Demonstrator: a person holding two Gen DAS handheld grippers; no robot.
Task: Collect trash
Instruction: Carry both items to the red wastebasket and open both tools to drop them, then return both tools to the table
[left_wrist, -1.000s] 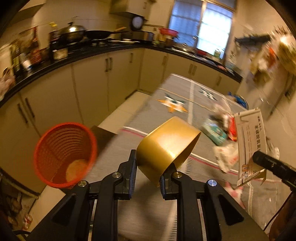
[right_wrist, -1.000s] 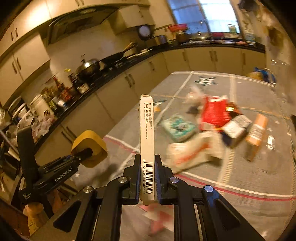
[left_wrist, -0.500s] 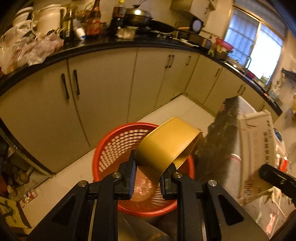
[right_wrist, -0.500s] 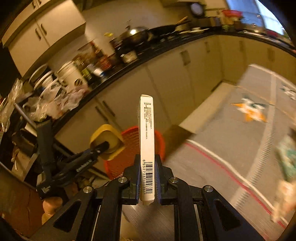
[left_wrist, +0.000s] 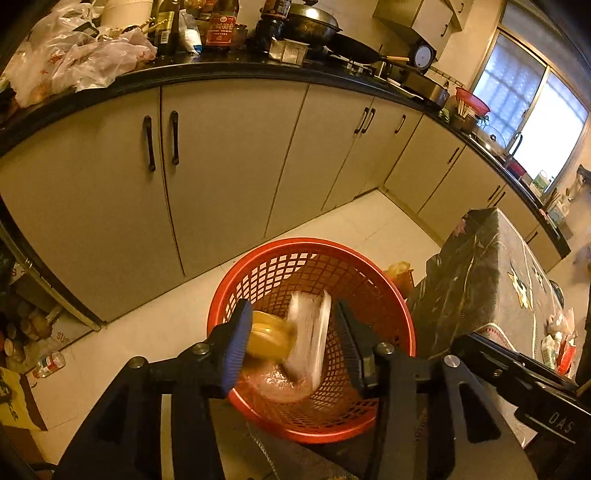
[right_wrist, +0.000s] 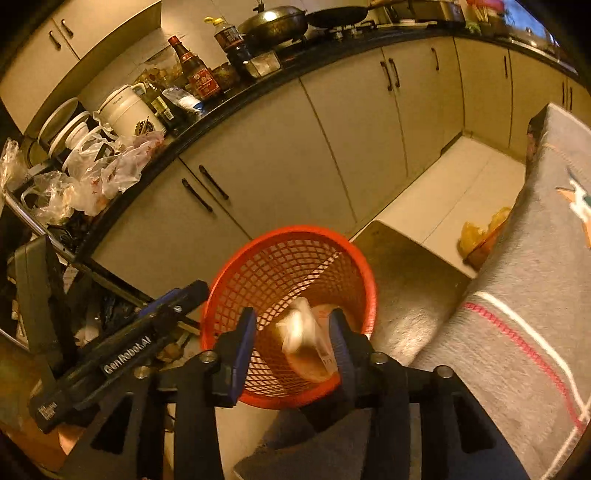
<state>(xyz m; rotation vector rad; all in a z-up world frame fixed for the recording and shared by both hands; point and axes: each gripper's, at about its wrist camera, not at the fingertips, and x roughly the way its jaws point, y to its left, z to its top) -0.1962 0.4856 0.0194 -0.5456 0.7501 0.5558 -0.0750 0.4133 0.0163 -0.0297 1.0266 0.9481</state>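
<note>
Your 2 grippers tilt down over the red basket (left_wrist: 369, 273), the left gripper (left_wrist: 291, 343) and right gripper (right_wrist: 293, 345) both opening, pads clear of anything. The yellow bowl (left_wrist: 267, 338) and white box (left_wrist: 310, 332), blurred, sit inside the basket. Beyond: tiled floor (left_wrist: 155, 332), cabinets (left_wrist: 229, 155), the cluttered counter (left_wrist: 236, 68).

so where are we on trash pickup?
Mid-drop: both tools, left tool and right tool, are opening over the red basket; the yellow bowl and white carton are falling in. Left: more litter on the table.
</note>
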